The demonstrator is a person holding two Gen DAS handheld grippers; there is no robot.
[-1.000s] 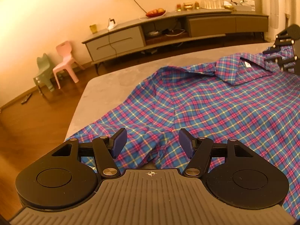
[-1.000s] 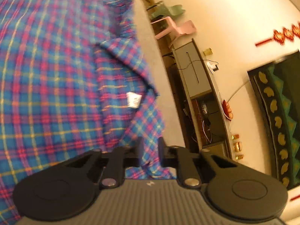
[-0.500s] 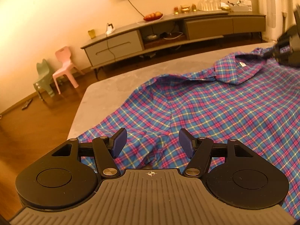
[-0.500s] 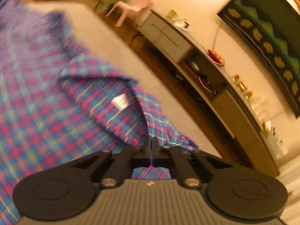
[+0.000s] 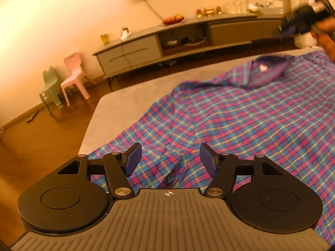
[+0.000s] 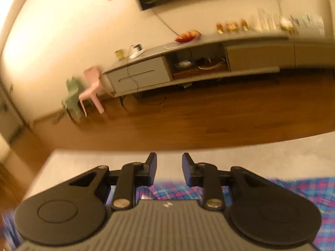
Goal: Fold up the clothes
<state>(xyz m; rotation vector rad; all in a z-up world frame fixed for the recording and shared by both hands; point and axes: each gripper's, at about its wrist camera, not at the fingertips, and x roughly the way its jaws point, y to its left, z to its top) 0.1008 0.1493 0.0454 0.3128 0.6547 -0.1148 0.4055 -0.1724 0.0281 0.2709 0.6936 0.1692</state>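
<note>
**Right gripper just dropped the collar and pulled away**

So a second ago the right gripper [image 6: 169,163] was pinched shut on the far edge of the collar [image 5: 263,73]. Now it's up off the shirt [image 5: 240,121], rolled back level, and its jaws are opening with nothing between them. From the left side you can see it blurred, high over the far corner, well clear of the cloth. The collar has settled flat on the shirt, label up.

The left gripper [image 5: 169,160] hasn't budged: parked low over the near hem, jaws about half open, holding nothing, with a rumpled bit of fabric lying below the gap.

The shirt is spread across the grey table [image 5: 129,100], collar toward the far edge. My read: that was just straightening things out, and no real fold has started yet. Next grab is probably a side or sleeve.
</note>
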